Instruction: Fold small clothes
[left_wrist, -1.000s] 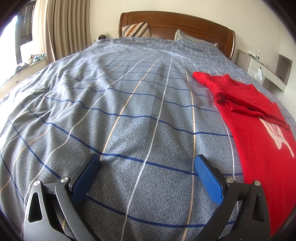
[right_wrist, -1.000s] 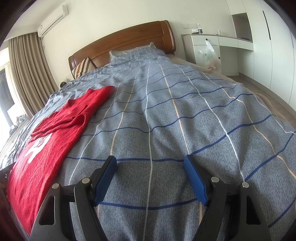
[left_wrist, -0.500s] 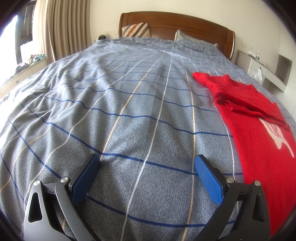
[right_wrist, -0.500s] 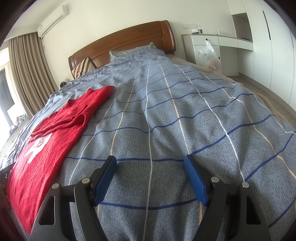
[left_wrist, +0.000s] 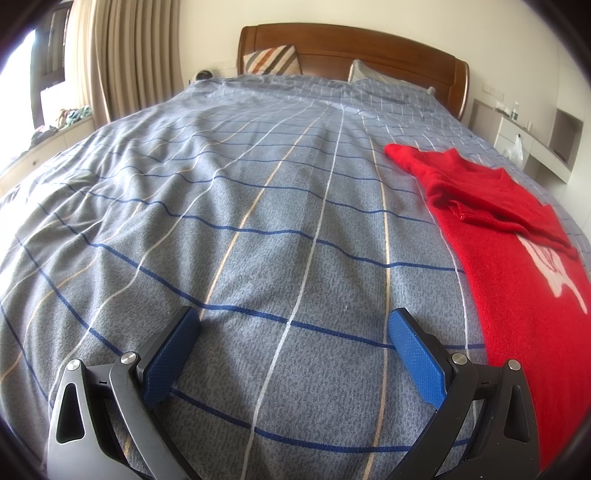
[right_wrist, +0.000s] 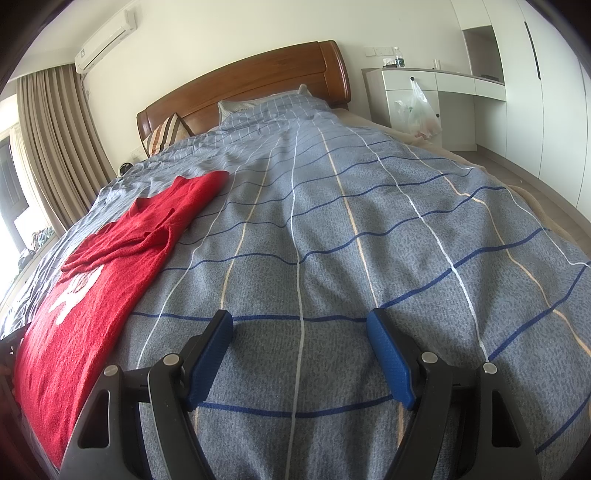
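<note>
The left gripper (left_wrist: 293, 325) hangs above the blue-grey checked bedspread (left_wrist: 229, 206), its blue pads spread wide with only bare cover between them. Just to its right lies the red sweater (left_wrist: 517, 280), flat on the bed, a sleeve folded across its chest over a white design. The same red sweater (right_wrist: 88, 306) sits to the left of the right gripper (right_wrist: 300, 326), which is likewise splayed and holding nothing. Ahead of both stands the wooden headboard (right_wrist: 258, 81).
</note>
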